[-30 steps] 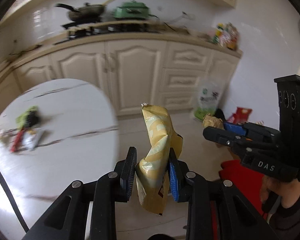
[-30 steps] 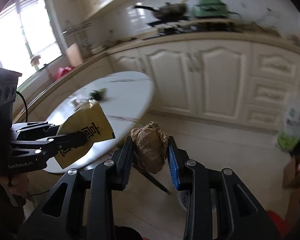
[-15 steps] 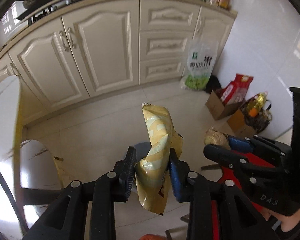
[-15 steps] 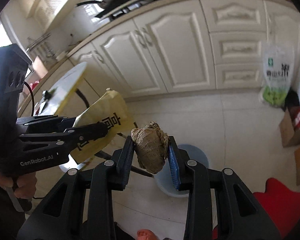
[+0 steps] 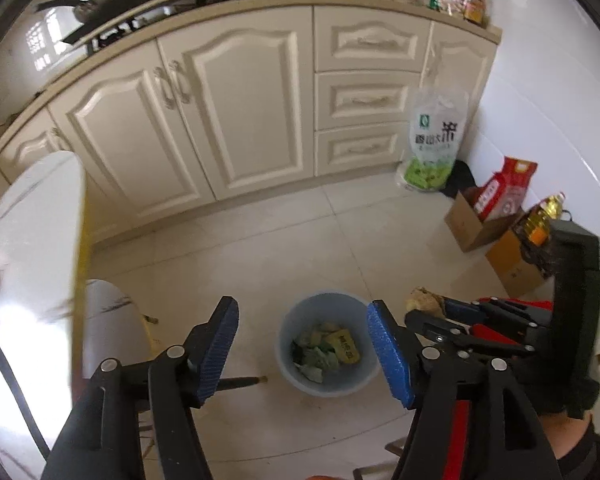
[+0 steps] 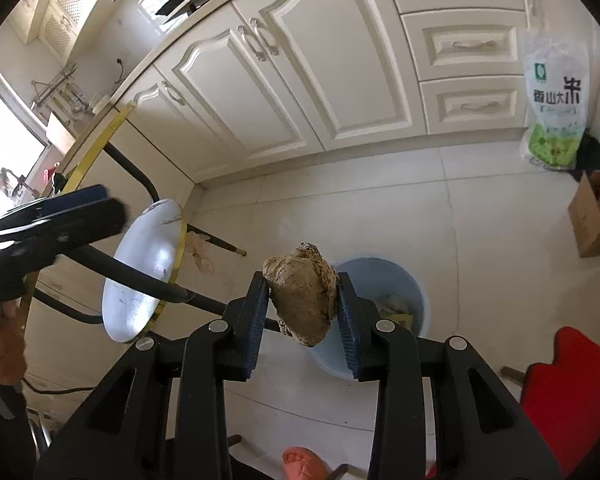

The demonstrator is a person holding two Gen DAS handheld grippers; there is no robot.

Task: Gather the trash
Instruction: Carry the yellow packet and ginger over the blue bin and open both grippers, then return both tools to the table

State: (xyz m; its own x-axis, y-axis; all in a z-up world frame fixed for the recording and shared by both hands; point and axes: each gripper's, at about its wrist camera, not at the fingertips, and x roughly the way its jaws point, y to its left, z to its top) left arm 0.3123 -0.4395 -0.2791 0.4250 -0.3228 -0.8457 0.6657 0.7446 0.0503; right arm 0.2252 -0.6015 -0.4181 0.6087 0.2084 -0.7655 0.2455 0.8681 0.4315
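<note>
Between right hand-held gripper (image 6: 303, 312) pads: crumpled wad (image 6: 302, 300).

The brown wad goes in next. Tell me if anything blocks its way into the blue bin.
Nothing visible does. The brown wad sits clamped in the right tool, beside the open blue bin, which is lidless and part filled. The left tool hangs open and empty over the bin, off to the side.

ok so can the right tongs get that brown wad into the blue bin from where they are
Probably yes. The right tongs grip the brown wad right above the blue bin, whose mouth is open, with only trash at the bottom. The left tongs stand open and empty.
</note>
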